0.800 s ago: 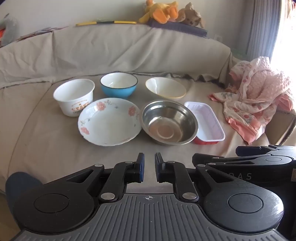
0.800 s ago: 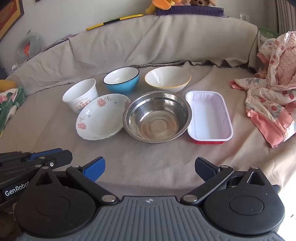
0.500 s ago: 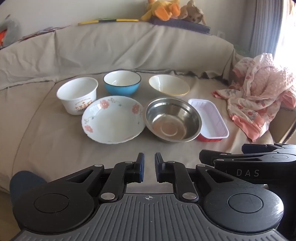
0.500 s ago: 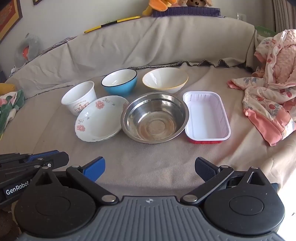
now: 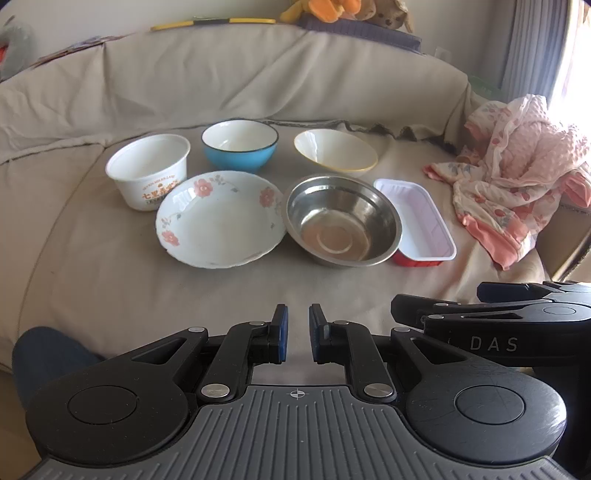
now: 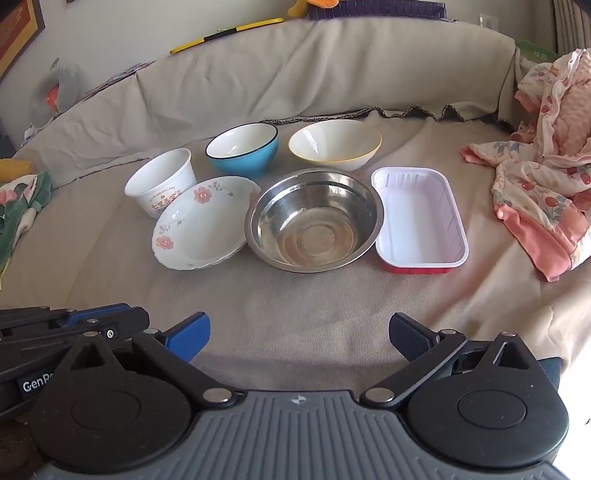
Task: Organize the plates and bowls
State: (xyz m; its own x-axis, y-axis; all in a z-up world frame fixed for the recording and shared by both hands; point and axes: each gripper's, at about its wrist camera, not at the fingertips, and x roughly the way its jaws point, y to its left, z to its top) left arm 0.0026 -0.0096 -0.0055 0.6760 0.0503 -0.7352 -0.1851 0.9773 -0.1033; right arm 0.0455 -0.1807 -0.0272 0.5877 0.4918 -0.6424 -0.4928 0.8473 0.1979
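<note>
Left tool drawn in to a narrow gap, nothing between the blue pads, held above the near edge of the sofa seat. Right tool spread wide, also holding nothing, at the same near edge; each tool shows at the side of the other's view. Sofa covered in beige cloth. Dishes grouped mid-seat, in two rows, well apart from both tools. Near row, left to right: floral plate, steel bowl, white tray with red underside. Plate rim and steel bowl rim appear to touch; tray sits tight against the steel bowl's right side. Far row, left to right: white paper cup with printed label, blue bowl with white inside, cream bowl with yellow rim, tilted toward the camera. Cup just beside the plate's far-left rim. All dishes look empty. Pink patterned cloth heaped at the far right of the seat, apart from the tray. Plush toys along the sofa back top. Green floral fabric at the left edge in the right-wrist view.
</note>
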